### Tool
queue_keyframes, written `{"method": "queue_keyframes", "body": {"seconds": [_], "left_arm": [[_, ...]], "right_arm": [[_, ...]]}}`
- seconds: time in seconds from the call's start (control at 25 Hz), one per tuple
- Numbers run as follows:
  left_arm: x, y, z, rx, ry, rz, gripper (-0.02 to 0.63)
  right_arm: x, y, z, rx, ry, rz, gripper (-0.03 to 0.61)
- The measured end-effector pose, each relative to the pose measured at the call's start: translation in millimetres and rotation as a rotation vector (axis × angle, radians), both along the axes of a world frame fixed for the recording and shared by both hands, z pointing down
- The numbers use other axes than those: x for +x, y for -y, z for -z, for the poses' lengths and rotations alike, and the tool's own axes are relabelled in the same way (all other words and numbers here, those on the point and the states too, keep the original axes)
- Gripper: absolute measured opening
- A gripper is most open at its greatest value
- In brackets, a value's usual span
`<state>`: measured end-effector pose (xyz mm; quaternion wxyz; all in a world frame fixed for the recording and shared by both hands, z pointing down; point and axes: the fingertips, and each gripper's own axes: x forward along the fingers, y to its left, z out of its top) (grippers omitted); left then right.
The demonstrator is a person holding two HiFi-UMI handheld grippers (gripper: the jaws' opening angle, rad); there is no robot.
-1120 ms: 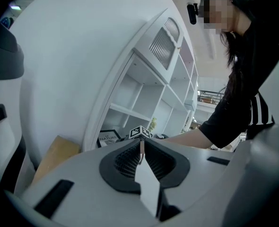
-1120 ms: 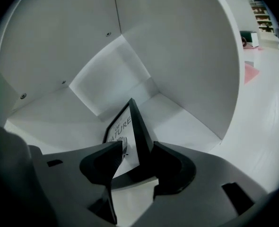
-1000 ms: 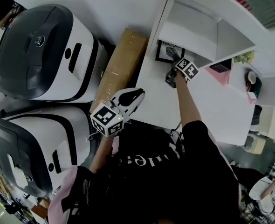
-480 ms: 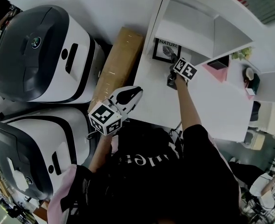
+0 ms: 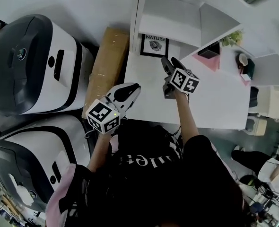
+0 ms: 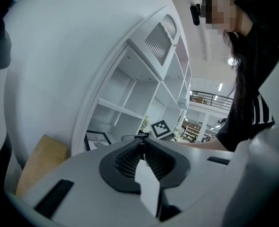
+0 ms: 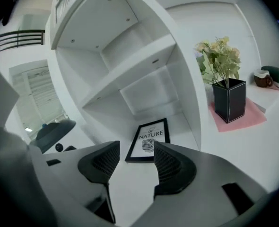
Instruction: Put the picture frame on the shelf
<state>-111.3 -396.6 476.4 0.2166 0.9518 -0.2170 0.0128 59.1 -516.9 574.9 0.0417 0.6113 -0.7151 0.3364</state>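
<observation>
The black-framed picture (image 5: 154,45) with a leaf print and the word NATURE stands in the lowest bay of the white shelf (image 5: 177,30), leaning back. The right gripper view shows the picture (image 7: 149,140) just beyond my right gripper (image 7: 135,150), whose jaws stand wide open with nothing between them. From the head view my right gripper (image 5: 168,64) hangs over the white tabletop (image 5: 215,103), a short way in front of the frame. My left gripper (image 5: 129,87) is held near the table's front edge, shut and empty. The left gripper (image 6: 142,143) view shows its pads meeting.
A black vase of flowers (image 7: 229,100) on a pink mat stands right of the shelf, with a mug (image 7: 262,78) behind it. A cardboard box (image 5: 106,65) lies left of the table. Large white-and-black machines (image 5: 30,65) fill the floor at left.
My right gripper has drawn back from the picture frame toward the person, and the frame stays standing in the shelf. The left gripper has hardly moved.
</observation>
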Motion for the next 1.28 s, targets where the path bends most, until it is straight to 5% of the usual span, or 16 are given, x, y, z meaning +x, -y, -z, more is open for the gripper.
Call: {"method": "queue_keyframes", "body": {"seconds": [0.72, 1.28], "left_arm": [[66.8, -33.9, 14.8, 0.041, -0.014, -0.107, 0.038], [103.4, -159.1, 42.3, 0.087, 0.006, -0.06, 0.038]], "right_arm": [[2.5, -140.8, 92.5, 0.127, 0.137, 0.06, 0.215], [14.8, -270.0, 131.9, 0.205, 0.101, 0.17, 0.123]]}}
